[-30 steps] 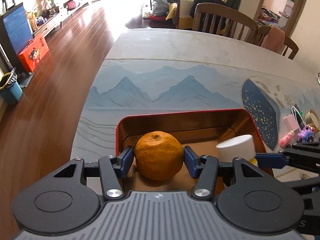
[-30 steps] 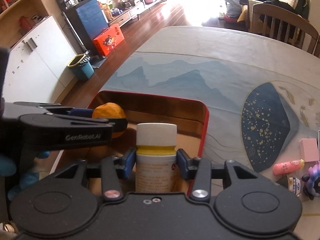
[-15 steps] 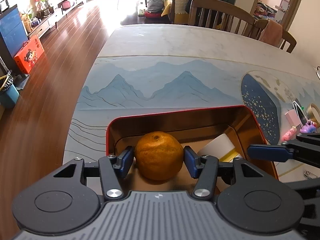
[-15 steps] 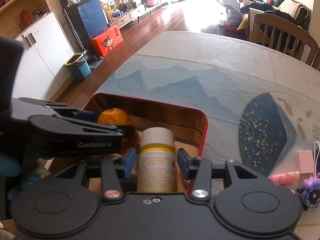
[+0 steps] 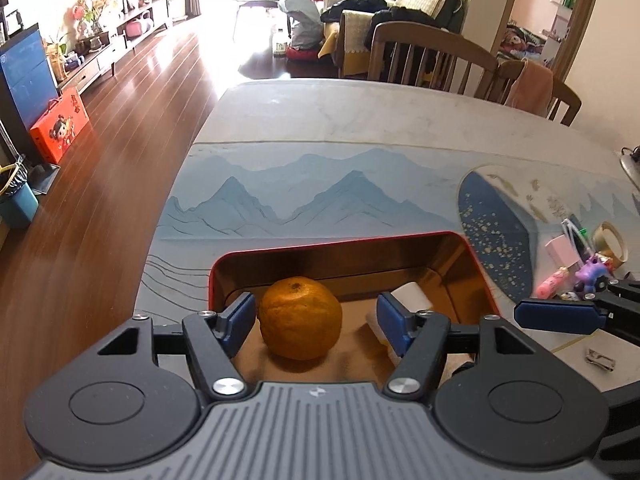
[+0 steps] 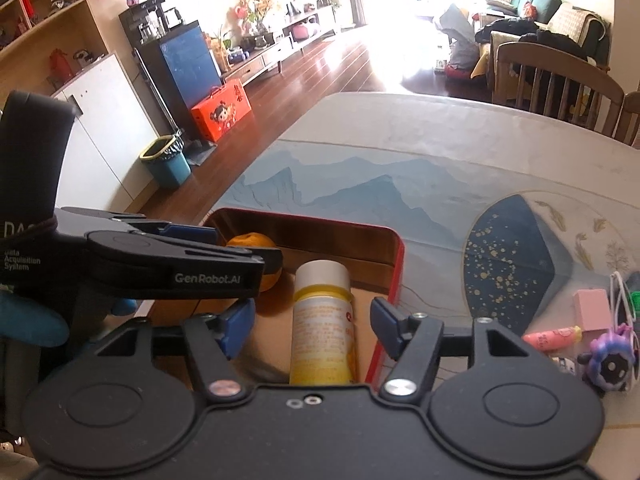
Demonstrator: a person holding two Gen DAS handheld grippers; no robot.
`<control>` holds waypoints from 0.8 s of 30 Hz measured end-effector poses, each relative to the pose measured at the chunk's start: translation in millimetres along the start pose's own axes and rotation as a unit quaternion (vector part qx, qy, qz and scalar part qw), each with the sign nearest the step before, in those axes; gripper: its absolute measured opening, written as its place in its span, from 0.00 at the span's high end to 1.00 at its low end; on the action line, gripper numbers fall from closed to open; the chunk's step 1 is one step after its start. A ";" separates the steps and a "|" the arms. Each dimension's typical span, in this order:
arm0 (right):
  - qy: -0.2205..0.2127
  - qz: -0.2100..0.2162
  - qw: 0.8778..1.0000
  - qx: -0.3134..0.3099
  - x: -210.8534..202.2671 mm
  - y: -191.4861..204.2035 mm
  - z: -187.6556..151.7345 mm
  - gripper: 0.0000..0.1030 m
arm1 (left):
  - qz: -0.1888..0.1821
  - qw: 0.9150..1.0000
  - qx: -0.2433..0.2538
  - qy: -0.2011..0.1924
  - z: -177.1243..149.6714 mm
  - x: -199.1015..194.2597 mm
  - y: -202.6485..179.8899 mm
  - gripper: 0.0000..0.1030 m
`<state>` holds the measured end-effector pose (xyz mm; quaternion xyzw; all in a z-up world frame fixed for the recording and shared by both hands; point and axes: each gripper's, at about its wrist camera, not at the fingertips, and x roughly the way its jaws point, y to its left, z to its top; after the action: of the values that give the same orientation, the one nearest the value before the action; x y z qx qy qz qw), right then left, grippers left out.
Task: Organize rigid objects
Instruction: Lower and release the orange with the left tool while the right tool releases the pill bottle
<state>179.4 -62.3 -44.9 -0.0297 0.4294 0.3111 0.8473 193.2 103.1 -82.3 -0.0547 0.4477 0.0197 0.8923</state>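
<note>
I am watching my left gripper (image 5: 316, 314) opening over the tin, its blue pads standing clear on either side of the orange (image 5: 300, 318) — a thin gap at the left pad, a wider one at the right, so nothing is being gripped. The orange is sitting on the brown floor of the red-rimmed tin (image 5: 486, 276), toward its left half. My right gripper (image 6: 312, 322) is also opening, with the bottle (image 6: 323, 320) lying between its pads and touching neither; the bottle, with its pale cap and yellow band, is resting in the right part of the tin, cap pointing away from me and close to the right wall. From the right wrist view the black body of the left gripper is crossing the frame on the left, hiding part of the orange. The tin is sitting near the edge of the table (image 5: 360, 128), on a mat printed with blue mountains. To the right of the tin, well apart from it, a small cluster is lying on the table: a pink block (image 6: 592, 308), a pink tube (image 6: 554, 336), a purple toy (image 6: 610, 364) and a roll of tape (image 5: 610, 240). Wooden chairs (image 5: 432, 60) are standing at the far side of the table.
</note>
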 end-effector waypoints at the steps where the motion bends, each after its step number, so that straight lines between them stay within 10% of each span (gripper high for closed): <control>1: -0.002 0.001 1.000 0.002 -3.5 -1.3 -1.5 0.37 | -0.002 1.000 -0.002 -0.002 0.1 -3.1 -0.3 0.36; 24: -0.078 -0.056 0.994 0.061 -99.4 -72.0 -45.4 0.05 | -0.046 0.998 0.000 -0.035 -15.8 -59.6 -69.5 0.20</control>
<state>143.5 -184.5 -15.0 0.0222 0.3777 0.2382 0.8945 150.8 33.0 -38.4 -0.0739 0.4129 -0.0192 0.9076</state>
